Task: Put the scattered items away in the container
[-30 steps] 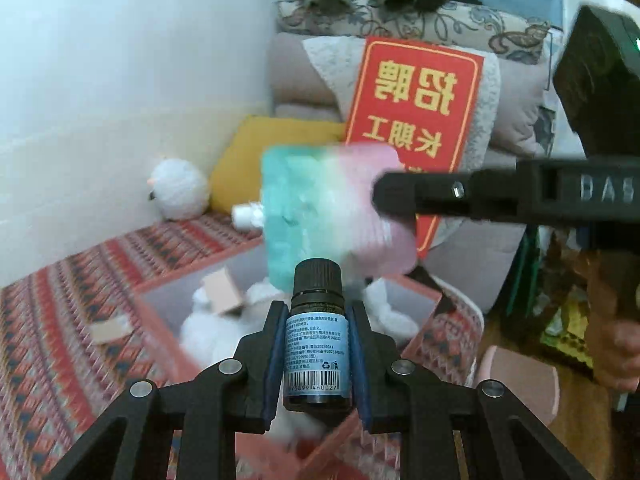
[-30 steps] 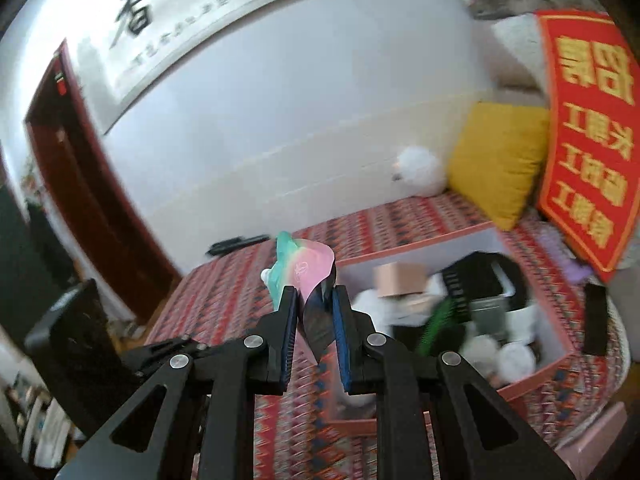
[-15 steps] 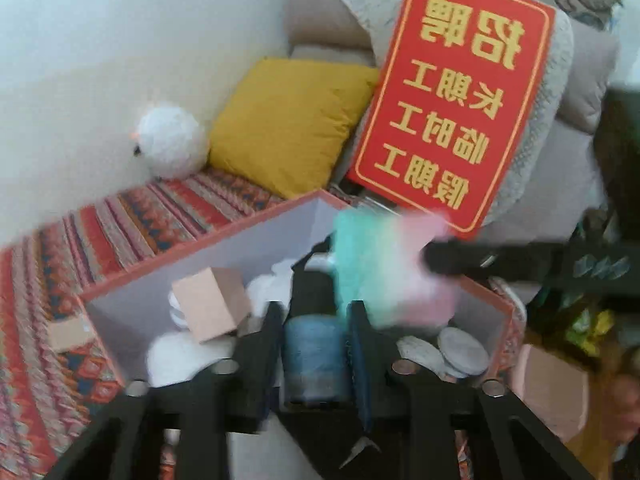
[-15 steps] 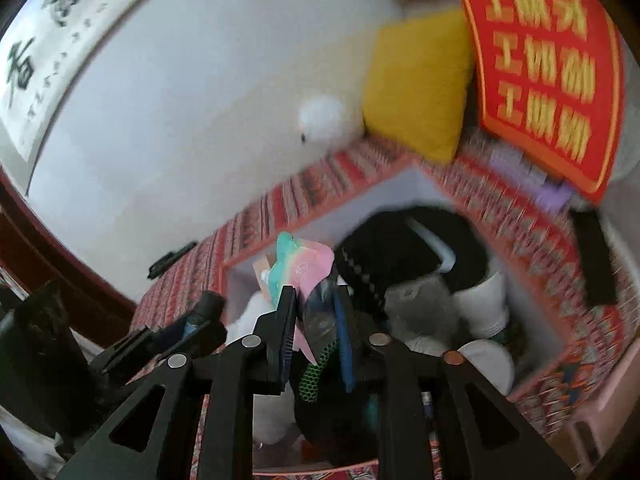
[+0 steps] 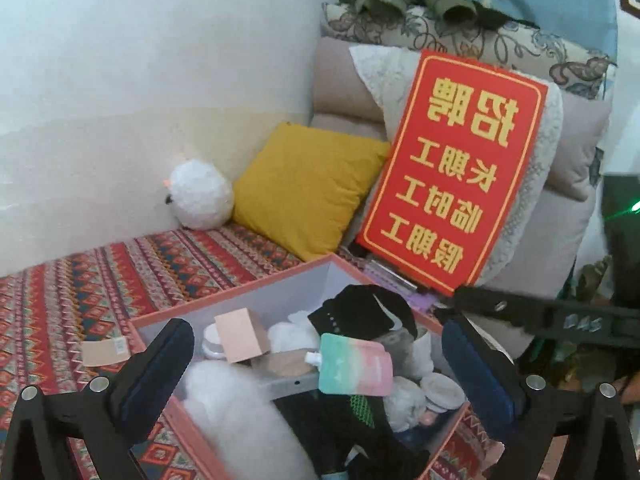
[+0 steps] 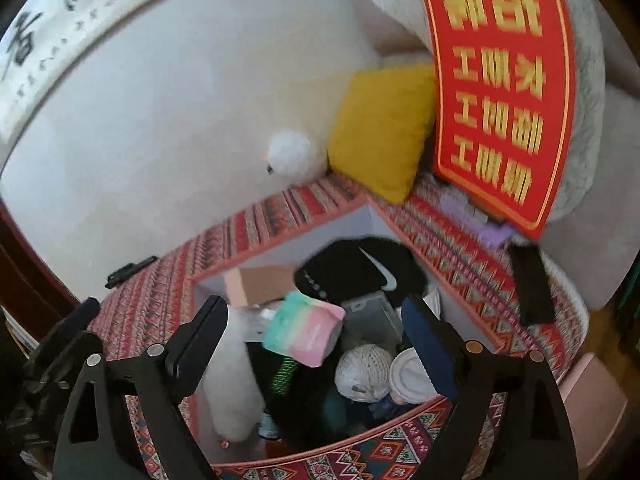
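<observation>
over box (image 5: 240,292): left gripper (image 5: 320,356) spread wide, empty. right gripper (image 6: 316,328) also spread wide, empty. pouch (image 5: 354,366) lies in box atop clutter, spout toward left, beside black cap (image 5: 360,312) and tan carton (image 5: 242,334). small card (image 5: 105,352) on patterned cloth, just outside box.

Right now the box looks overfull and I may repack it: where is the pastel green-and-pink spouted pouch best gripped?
Grip the pastel green-and-pink spouted pouch across its flat body, probably from above: it lies on top of the pile in the pink box, spout pointing left.
</observation>
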### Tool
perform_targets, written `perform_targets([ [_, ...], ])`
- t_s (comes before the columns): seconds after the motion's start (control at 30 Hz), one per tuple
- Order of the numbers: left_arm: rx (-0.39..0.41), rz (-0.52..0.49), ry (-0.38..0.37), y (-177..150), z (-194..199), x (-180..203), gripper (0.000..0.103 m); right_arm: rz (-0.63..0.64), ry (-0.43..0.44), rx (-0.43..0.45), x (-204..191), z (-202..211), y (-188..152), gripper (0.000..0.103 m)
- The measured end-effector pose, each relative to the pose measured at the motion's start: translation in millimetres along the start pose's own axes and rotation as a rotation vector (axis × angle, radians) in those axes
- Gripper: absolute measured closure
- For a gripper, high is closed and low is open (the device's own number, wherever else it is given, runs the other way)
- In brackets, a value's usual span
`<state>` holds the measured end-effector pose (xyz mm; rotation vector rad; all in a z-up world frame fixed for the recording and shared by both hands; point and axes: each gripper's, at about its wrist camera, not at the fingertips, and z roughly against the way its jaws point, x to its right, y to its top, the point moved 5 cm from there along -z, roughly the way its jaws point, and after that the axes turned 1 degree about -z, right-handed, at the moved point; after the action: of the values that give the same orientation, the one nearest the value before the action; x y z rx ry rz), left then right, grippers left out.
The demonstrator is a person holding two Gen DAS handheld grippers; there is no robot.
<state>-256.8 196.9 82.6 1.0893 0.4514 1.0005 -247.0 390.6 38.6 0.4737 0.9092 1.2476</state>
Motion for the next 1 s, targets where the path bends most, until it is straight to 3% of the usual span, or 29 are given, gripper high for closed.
perform_targets([
  [0.3, 0.007, -0.007, 0.080, -13, 66, 11, 0.001, 0.123, -0.014, 0.148, -68, 94, -21, 0.005],
  [0.63, -0.021, 0.014, 0.109, -67, 146, 40, 0.001, 0.131, -0.043, 0.168, -95, 164, -104, 0.001],
  [1.0, -0.048, -0.014, 0.147, -121, 201, 72, 0.001, 0.169, -0.112, 0.170, -108, 224, -191, 0.001],
])
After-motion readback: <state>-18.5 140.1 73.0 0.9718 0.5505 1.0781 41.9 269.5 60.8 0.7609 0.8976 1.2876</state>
